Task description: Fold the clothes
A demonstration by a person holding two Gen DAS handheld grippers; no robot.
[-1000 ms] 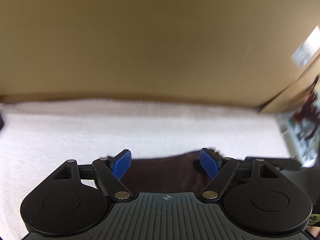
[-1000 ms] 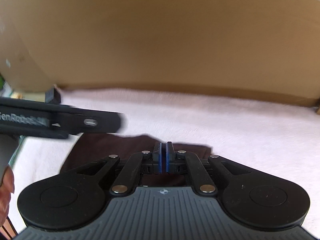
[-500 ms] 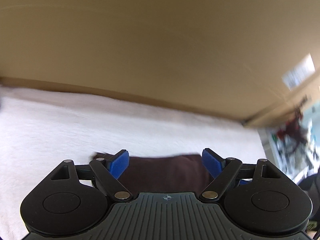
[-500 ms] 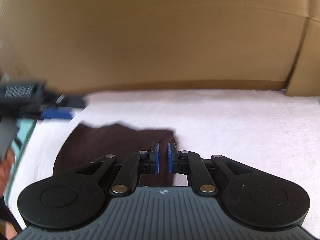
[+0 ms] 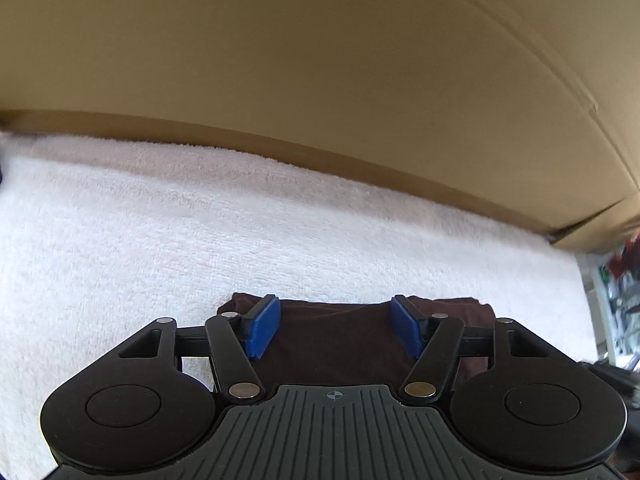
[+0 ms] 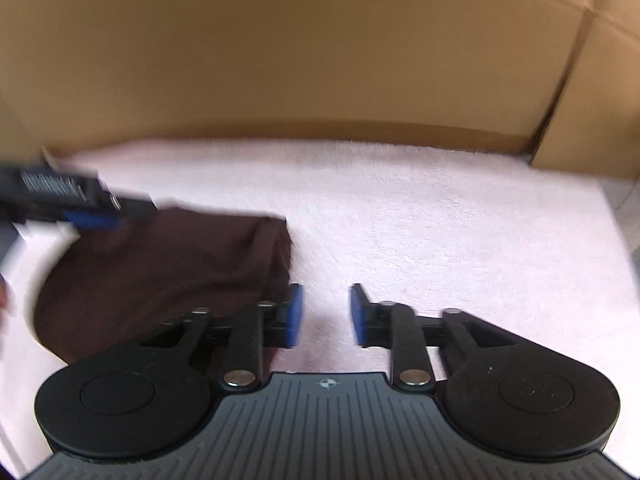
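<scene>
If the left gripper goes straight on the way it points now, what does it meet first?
Most likely the dark brown garment, which lies between the open blue pads of the left gripper. Beyond it is only the white towel. How much gap remains is unclear.

Makeshift indoor workspace, white towel (image 5: 200,240) as work surface, cardboard box (image 5: 320,60) backdrop

Soft even daylight, no glare; fisheye bending at edges; right view motion-blurred.
</scene>
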